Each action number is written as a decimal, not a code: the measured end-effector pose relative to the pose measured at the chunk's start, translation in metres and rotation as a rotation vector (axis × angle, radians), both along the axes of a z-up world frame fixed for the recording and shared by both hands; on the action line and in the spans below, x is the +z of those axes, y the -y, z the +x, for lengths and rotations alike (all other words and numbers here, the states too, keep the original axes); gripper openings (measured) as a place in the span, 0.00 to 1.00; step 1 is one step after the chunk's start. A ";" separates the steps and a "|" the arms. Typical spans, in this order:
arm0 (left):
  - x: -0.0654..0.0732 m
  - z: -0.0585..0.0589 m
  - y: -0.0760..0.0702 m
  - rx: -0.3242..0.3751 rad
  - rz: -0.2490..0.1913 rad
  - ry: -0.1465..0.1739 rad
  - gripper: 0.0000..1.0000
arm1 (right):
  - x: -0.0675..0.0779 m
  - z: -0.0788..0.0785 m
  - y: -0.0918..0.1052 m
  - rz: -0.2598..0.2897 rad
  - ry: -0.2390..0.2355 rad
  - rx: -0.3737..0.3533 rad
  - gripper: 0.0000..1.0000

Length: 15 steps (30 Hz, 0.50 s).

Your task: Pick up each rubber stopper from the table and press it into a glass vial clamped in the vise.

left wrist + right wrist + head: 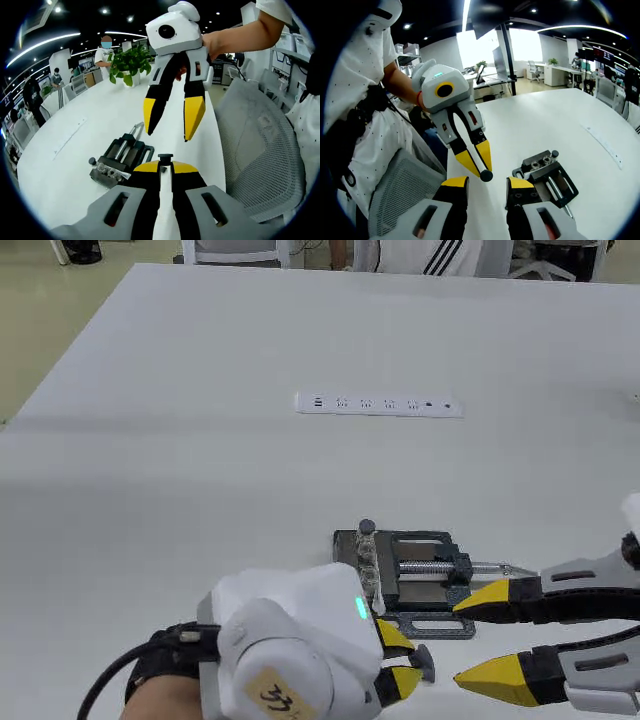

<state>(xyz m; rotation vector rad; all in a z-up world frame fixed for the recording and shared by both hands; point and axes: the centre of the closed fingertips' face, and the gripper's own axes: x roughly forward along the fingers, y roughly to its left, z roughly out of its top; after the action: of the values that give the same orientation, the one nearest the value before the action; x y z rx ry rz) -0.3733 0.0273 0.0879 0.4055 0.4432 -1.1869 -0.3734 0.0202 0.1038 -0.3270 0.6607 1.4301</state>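
My left gripper is shut on a dark rubber stopper just in front of the vise. The left gripper view shows that stopper pinched at the jaw tips. Several glass vials stand in a row at the left end of the vise, and the farthest one carries a dark stopper. My right gripper hovers open at the vise's near right, with nothing between its yellow fingers. In the right gripper view the left gripper holds the stopper above the table, left of the vise.
A white power strip lies across the table beyond the vise. A grey mesh chair stands at the table's near edge. Other desks, a plant and people are far behind.
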 end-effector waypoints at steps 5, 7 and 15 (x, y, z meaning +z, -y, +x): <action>0.011 -0.001 0.001 -0.015 -0.016 0.022 0.04 | 0.003 -0.002 -0.006 -0.016 -0.011 0.049 0.19; 0.013 -0.001 0.001 -0.019 -0.020 0.032 0.04 | 0.004 -0.003 -0.008 -0.019 -0.011 0.068 0.17; 0.018 0.000 -0.001 -0.025 -0.026 0.052 0.03 | 0.008 -0.005 -0.014 -0.027 -0.011 0.111 0.11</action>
<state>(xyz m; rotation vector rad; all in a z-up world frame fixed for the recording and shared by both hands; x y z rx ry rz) -0.3732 0.0285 0.1054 0.4194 0.3781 -1.2025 -0.3782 0.0337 0.1114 -0.3819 0.6797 1.5302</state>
